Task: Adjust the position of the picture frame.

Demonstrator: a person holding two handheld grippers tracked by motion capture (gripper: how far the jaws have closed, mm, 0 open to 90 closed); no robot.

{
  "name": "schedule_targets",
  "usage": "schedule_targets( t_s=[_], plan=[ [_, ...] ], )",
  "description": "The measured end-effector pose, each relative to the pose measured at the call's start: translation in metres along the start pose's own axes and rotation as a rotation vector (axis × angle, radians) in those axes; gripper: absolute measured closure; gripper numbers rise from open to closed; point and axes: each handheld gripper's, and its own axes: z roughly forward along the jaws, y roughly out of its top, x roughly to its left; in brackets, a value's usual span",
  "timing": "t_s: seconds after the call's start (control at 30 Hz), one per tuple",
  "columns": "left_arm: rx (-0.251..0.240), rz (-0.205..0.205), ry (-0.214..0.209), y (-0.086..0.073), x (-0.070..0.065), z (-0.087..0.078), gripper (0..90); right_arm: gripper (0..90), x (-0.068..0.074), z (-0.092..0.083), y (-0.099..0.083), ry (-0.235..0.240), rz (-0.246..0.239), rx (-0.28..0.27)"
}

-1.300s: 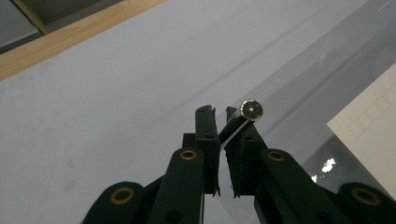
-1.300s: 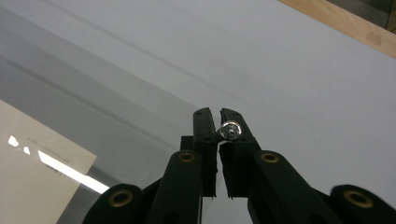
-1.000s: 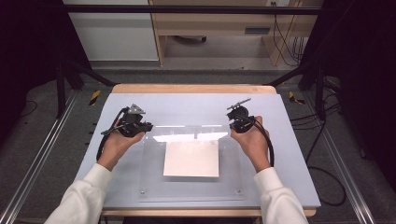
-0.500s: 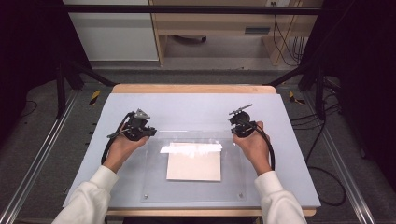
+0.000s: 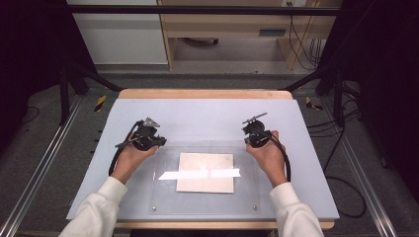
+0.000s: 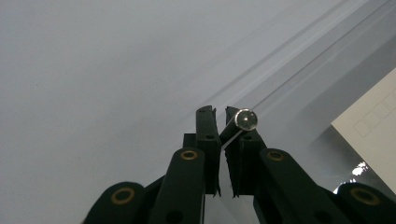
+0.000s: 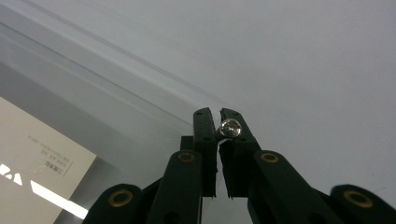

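A clear plastic sheet (image 5: pixel 247 195) lies on the grey table mat over a pale card (image 5: pixel 205 173). My left gripper (image 5: pixel 156 142) is shut on the sheet's far left corner, my right gripper (image 5: pixel 253 140) on its far right corner. In the left gripper view the left gripper (image 6: pixel 218 112) pinches the thin sheet edge (image 6: pixel 289 105) beside a shiny round screw head (image 6: pixel 246 119). The right gripper view shows the right gripper (image 7: pixel 216 113) clamped the same way by another screw head (image 7: pixel 230 127). The card (image 6: pixel 373 130) (image 7: pixel 32 149) sits under the sheet.
The grey mat (image 5: pixel 207 113) covers a wooden table (image 5: pixel 202 94). Metal rails (image 5: pixel 44 163) run along both sides. Cables (image 5: pixel 346 197) lie on the floor at the right. A bright strip of glare (image 5: pixel 200 174) crosses the sheet.
The sheet's far edge has come down, so the sheet now lies flatter. The glare strip slid toward the person. Both hands stay on the corners.
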Motion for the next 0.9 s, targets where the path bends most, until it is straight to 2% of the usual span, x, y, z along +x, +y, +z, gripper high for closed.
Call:
schedule_targets(
  t_s=[0.3,0.4,0.9],
  plan=[
    [0.013,-0.011,-0.009,-0.006,-0.001,0.009,83.9,85.6,-0.003,0.011,-0.006,0.017,0.008,-0.001],
    [0.017,-0.027,-0.012,-0.008,0.000,0.013,84.0,85.6,-0.004,0.015,-0.007,0.019,0.011,0.001],
    [0.018,-0.037,-0.011,-0.008,-0.001,0.020,83.9,85.3,-0.007,0.020,-0.014,0.025,0.031,-0.014]
  ],
)
